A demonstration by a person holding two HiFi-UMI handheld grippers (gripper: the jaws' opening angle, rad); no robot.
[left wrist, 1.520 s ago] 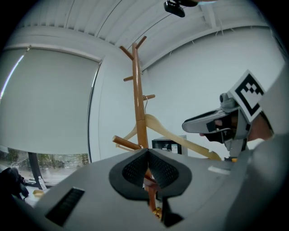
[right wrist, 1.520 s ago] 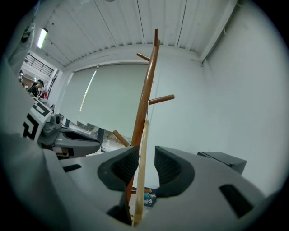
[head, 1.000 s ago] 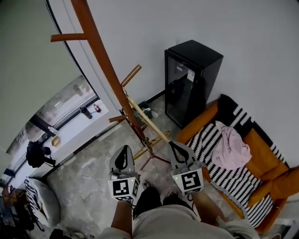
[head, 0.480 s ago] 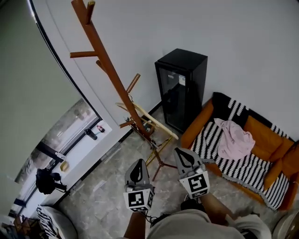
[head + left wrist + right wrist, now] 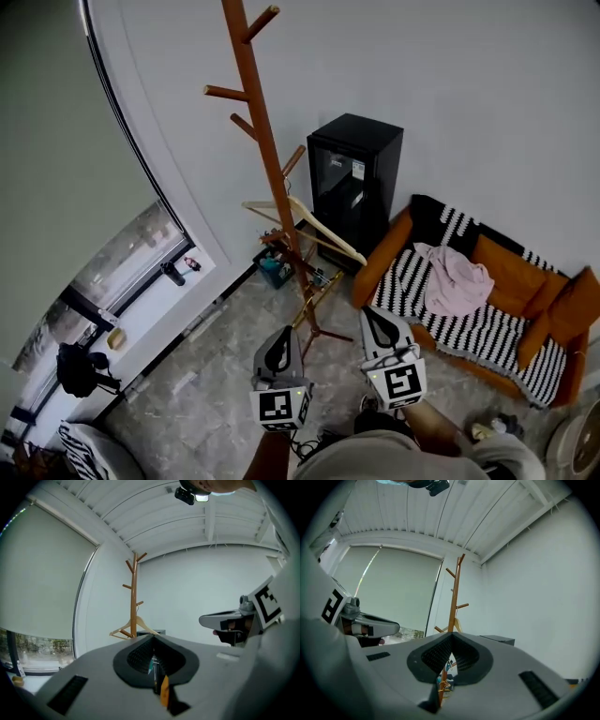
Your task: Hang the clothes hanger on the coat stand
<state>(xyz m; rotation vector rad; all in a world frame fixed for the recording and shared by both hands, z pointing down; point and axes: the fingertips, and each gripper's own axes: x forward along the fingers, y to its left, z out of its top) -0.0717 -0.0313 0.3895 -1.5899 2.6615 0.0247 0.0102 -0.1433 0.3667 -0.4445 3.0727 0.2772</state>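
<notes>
- Hanger (image 5: 326, 232), pale wood, sits low on the coat stand (image 5: 260, 122), centre of the frame, by one of the lower pegs; its arms slope down toward the lower right in the head view.
- Left gripper view shows it more squarely: both arms spread either side of the pole. The hook itself is too small to make out.
- Left gripper (image 5: 281, 337), bottom centre: jaws pressed together, nothing between the pads.
- Right gripper (image 5: 373, 323), just right of it: jaws likewise pressed together and empty.
- Both tools are held level, well apart from the stand, with bare floor between.
- Black cabinet (image 5: 354, 178) stands right of the pole against the wall; orange sofa (image 5: 502, 267) with a striped throw lies further right.
- Judgement: hanging looks done; what remains is checking it and staying clear.
- To do it well: look from the left gripper's angle, where the hanger reads squarest, and confirm the hook is seated well along the peg rather than at its tip.
- If it needs re-seating, approach low from the front, take the hanger near the neck, lift, then set it deeper on the peg.
- Risk: the slim stand could rock if bumped, and the hanger would slide off; keep both tools off the pole and the lower pegs.
</notes>
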